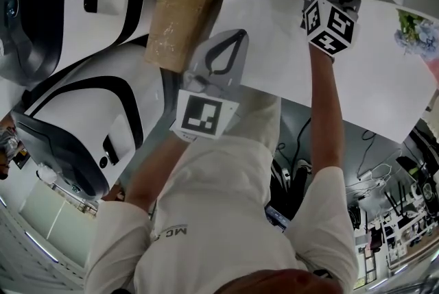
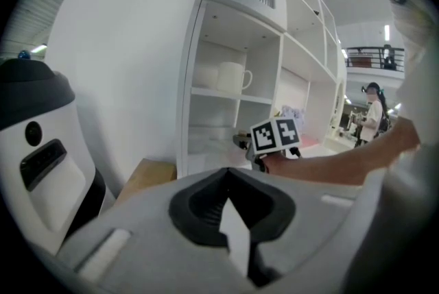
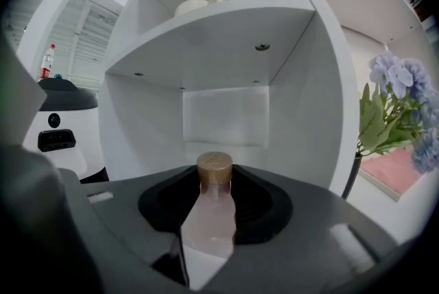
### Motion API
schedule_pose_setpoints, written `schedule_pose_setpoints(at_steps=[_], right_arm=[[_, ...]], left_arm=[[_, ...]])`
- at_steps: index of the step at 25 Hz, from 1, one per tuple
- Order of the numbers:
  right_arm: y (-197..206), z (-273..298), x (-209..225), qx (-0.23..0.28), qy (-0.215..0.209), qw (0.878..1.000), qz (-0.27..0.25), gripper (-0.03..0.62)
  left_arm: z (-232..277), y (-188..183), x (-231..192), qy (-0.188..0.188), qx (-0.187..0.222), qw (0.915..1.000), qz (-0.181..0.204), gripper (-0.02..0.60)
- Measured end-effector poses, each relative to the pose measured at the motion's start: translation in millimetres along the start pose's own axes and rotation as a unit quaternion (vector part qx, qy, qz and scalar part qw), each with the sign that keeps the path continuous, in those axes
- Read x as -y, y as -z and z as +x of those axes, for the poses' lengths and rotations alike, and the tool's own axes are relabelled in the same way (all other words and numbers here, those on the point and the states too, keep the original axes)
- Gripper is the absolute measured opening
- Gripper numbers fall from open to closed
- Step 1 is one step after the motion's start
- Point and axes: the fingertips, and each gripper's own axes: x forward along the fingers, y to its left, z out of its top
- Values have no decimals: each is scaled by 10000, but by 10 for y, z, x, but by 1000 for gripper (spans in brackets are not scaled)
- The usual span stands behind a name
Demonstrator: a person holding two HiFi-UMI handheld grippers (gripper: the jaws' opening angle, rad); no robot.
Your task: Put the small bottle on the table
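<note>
While the right gripper's [image 3: 208, 234] jaws clamp the small bottle [image 3: 211, 207] by its pale pink body, its wooden cap stands clear above them and its base is hidden below. Beyond the jaws opens a white shelf compartment [image 3: 226, 121], with flowers [image 3: 398, 101] to their right. The left gripper [image 2: 230, 217], jaws together and empty, faces the shelves, with a cardboard box [image 2: 144, 176] partly hidden at its left.

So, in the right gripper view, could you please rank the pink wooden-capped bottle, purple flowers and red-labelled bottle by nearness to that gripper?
1. Pink wooden-capped bottle, inside the right gripper.
2. Purple flowers, on the right.
3. Red-labelled bottle, far left background.
</note>
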Motion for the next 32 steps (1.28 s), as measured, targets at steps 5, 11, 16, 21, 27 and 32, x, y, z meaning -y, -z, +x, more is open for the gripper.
schedule_pose_setpoints(at_steps=[5, 11, 16, 21, 27, 32], right_arm=[[66, 123, 16, -63, 33, 10000, 38, 140], [141, 181, 40, -132, 99, 9999, 42, 140], [135, 232, 37, -105, 78, 9999, 22, 141], [158, 232, 3, -109, -7, 9999, -52, 175], [190, 126, -5, -107, -26, 9999, -29, 207], [174, 8, -29, -69, -69, 9999, 121, 199]], left_arm=[[10, 28, -12, 2, -31, 10000, 29, 0], [27, 38, -24, 29, -51, 10000, 22, 0], [76, 49, -39, 55, -69, 10000, -14, 0], [115, 42, 0, 114, -82, 9999, 1, 0], [148, 53, 33, 166, -119, 9998, 6, 0], [153, 18, 88, 231, -103, 9997, 54, 0]])
